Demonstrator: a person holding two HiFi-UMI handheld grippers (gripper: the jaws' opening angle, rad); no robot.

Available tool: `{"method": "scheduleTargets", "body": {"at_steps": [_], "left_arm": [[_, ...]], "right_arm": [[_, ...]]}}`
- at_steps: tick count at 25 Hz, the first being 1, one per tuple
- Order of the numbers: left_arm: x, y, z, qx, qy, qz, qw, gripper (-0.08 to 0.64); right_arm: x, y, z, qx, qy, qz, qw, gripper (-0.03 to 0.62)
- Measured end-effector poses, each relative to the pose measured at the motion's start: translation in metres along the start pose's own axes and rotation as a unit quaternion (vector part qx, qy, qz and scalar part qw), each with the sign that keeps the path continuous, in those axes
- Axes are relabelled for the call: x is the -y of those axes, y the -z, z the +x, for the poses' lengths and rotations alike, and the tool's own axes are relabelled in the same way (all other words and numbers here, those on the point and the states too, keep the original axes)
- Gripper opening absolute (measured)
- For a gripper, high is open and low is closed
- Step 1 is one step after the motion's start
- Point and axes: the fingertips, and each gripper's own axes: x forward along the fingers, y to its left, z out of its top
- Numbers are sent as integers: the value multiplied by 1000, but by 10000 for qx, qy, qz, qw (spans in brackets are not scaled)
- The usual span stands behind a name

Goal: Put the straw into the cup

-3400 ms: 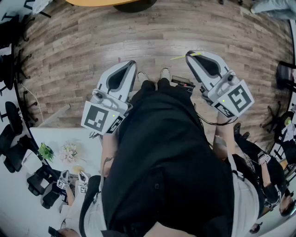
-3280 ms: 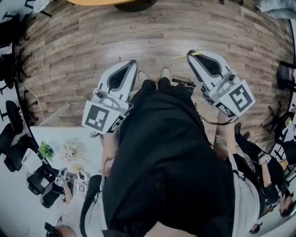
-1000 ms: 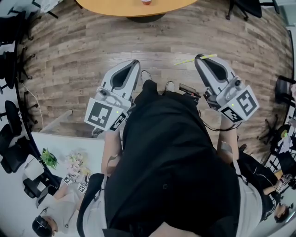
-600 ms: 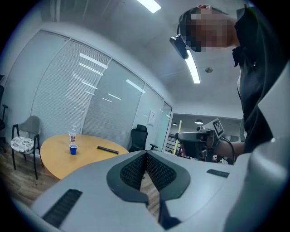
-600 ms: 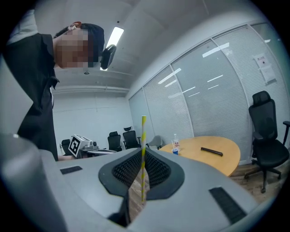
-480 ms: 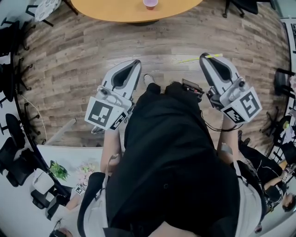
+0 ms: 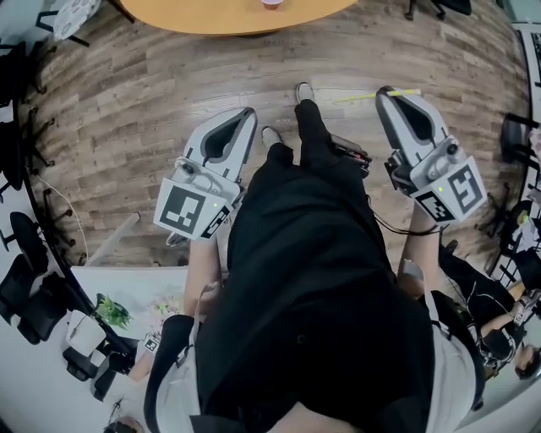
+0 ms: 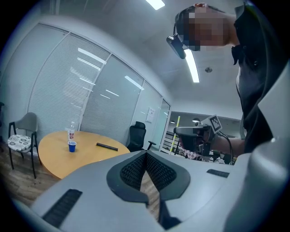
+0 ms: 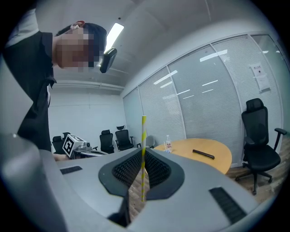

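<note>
The straw (image 9: pixel 143 131) stands upright, pinched low down between the pressed-together jaws of the right gripper (image 7: pixel 393 95), with most of its length free above them. The left gripper (image 8: pixel 146 155) is closed on nothing. The cup (image 8: pixel 71 146) sits well away on the round table (image 8: pixel 90 156), beside a bottle (image 8: pixel 71 132). The thin straw could swivel in that pinch, so its tip may miss the small cup or tip it over.

The right gripper (image 7: pixel 387 92) seemingly pinches the yellow straw (image 7: pixel 357 98) crosswise, well apart from the wooden table (image 7: pixel 203 15).
</note>
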Motion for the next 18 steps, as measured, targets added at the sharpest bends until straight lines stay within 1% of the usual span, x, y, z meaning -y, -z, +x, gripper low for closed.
{"method": "scheduleTargets", "body": {"at_steps": [6, 12, 18], "left_arm": [[-14, -8, 13, 80, -292, -19, 9995, 11], [-29, -22, 49, 158, -561, -7, 9983, 11], [-32, -36, 62, 248, -805, 26, 9964, 11]], "right_arm": [[19, -8, 24, 53, -268, -38, 9996, 34], [64, -25, 57, 151, -586, -7, 9982, 34], [77, -37, 82, 200, -954, 37, 9952, 34]]}}
